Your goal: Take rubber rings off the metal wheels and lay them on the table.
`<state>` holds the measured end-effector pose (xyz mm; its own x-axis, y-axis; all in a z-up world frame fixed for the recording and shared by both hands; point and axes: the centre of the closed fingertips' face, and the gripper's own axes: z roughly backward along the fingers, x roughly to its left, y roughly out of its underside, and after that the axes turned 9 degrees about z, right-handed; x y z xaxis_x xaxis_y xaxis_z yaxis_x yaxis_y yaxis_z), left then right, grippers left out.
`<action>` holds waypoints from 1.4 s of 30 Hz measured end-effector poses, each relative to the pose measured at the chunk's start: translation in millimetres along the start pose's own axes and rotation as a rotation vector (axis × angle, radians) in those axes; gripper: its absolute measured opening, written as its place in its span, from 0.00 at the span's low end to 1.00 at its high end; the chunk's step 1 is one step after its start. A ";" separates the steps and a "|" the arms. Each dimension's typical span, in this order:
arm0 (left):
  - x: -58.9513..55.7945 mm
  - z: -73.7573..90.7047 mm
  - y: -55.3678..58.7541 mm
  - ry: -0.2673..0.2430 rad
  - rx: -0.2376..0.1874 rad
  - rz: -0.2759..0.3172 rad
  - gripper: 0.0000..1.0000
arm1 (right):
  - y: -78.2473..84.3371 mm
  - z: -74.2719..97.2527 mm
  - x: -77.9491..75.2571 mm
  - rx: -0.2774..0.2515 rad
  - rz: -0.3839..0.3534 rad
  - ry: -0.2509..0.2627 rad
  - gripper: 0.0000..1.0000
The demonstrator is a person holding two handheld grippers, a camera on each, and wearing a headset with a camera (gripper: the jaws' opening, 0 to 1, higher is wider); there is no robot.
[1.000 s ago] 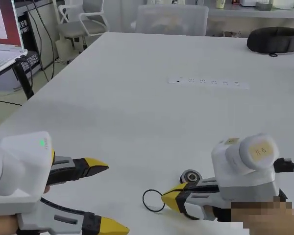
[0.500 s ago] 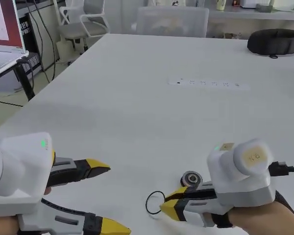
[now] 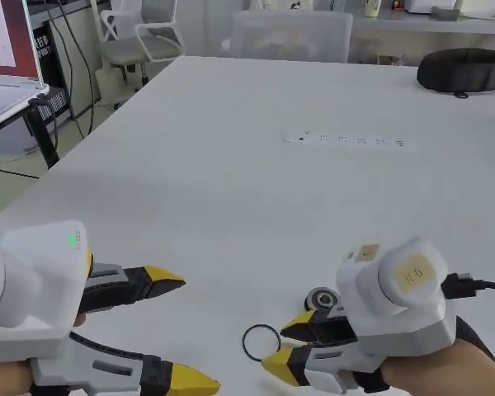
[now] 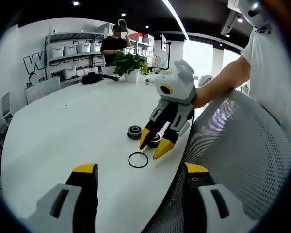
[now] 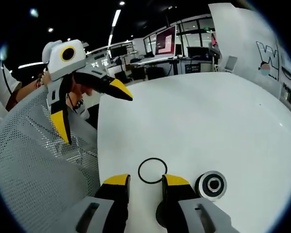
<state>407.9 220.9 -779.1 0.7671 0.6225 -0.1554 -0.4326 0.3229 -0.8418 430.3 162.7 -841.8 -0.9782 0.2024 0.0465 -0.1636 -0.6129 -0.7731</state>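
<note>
Lying flat on the table at lower centre, 1 rubber ring sits just before the right gripper, jaws parted, empty. 1 metal wheel is beside it. At lower left, the left gripper gapes wide.

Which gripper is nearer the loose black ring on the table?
Right. The right gripper has its open tips just beside the ring. The left gripper, also open, is well off to the side, clearly farther away.
</note>
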 end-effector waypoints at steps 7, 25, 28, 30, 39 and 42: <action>0.4 0.2 0.1 -0.002 0.000 0.001 0.68 | -4.9 6.0 -7.2 -0.023 -0.018 0.018 0.24; 1.8 0.7 -0.3 -0.007 -0.003 0.005 0.68 | -24.5 24.4 -17.4 -0.085 0.007 0.059 0.25; 1.8 0.9 -0.7 -0.008 -0.006 0.007 0.68 | -26.6 27.2 -18.5 -0.094 0.008 0.063 0.25; 1.6 0.9 -0.8 -0.008 -0.006 0.007 0.68 | -27.3 28.5 -19.1 -0.096 0.009 0.065 0.25; 1.6 1.6 -1.3 -0.012 -0.009 0.009 0.68 | -34.5 39.3 -24.4 -0.132 -0.007 0.083 0.25; 1.5 1.7 -1.1 -0.011 -0.009 0.010 0.68 | -36.1 43.5 -28.5 -0.143 -0.016 0.096 0.25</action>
<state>408.7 222.6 -777.6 0.7574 0.6336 -0.1575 -0.4355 0.3106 -0.8449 458.5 145.9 -787.8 -0.9578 0.2875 0.0038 -0.1521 -0.4954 -0.8553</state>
